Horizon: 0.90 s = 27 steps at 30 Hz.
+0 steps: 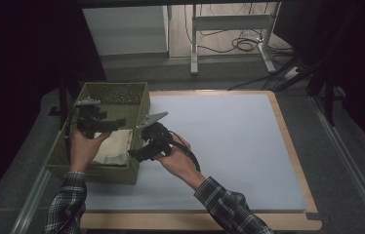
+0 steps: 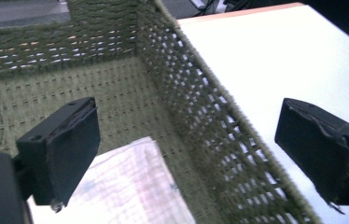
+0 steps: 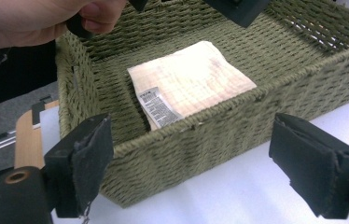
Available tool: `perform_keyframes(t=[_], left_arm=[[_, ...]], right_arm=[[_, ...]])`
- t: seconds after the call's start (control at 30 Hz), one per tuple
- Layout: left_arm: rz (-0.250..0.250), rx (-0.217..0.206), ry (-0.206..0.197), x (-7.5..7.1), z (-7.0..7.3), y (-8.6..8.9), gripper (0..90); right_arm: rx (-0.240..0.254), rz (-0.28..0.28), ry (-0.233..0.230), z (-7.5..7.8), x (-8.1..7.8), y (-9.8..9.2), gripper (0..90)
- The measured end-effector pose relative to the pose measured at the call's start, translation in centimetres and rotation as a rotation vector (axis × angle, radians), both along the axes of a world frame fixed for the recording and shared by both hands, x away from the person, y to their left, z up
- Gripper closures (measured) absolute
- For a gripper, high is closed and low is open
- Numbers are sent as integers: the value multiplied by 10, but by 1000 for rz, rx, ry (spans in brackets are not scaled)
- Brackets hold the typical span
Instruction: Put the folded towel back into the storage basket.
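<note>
One woven basket (image 1: 97,146) sits at the left edge of the table (image 1: 229,141), and one folded cloth (image 3: 191,79) lies flat on its floor, toward the near wall in the high view. Two grippers are at work, one in each hand. The basket is rectangular, plaited from olive-green cord in a coarse open weave that lets light through its walls, with a thick braided rim. The cloth is a pale cream square with a faint check pattern and a soft, slightly crinkled surface; a small white printed label (image 3: 157,108) sticks out at one corner. The table top is a smooth light grey-blue sheet framed by a wooden border. The left gripper (image 1: 114,124) is held over the basket's interior, the hand (image 1: 84,146) wrapped under its body and the sleeve in plaid; its jaws stand wide apart with nothing between them, straddling the basket's wall in the left gripper view. The right gripper (image 1: 132,154) is held just outside the basket's right wall, angled down toward the rim, the hand (image 1: 173,153) behind it; its jaws also stand wide and hold nothing, the basket wall and cloth lying beyond them in the right gripper view.
</note>
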<state>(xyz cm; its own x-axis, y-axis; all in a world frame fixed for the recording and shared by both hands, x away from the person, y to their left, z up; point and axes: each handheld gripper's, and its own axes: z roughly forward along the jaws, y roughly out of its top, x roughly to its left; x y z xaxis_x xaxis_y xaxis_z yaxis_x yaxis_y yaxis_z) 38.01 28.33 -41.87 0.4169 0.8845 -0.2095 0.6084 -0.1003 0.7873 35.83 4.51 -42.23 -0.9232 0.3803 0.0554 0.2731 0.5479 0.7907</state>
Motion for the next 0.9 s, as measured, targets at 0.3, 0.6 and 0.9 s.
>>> perform_keyframes(t=[0.3,0.6,0.9], left_arm=[[-29,-18,-21,-4,5,-15,26],[-71,22,-33,-10,8,-28,10],[-101,47,-42,-14,13,-43,5]], right_arm=[[11,-20,9,0,3,-21,105],[-9,-28,21,-3,6,-37,71],[-42,-30,-13,-3,3,-54,56]])
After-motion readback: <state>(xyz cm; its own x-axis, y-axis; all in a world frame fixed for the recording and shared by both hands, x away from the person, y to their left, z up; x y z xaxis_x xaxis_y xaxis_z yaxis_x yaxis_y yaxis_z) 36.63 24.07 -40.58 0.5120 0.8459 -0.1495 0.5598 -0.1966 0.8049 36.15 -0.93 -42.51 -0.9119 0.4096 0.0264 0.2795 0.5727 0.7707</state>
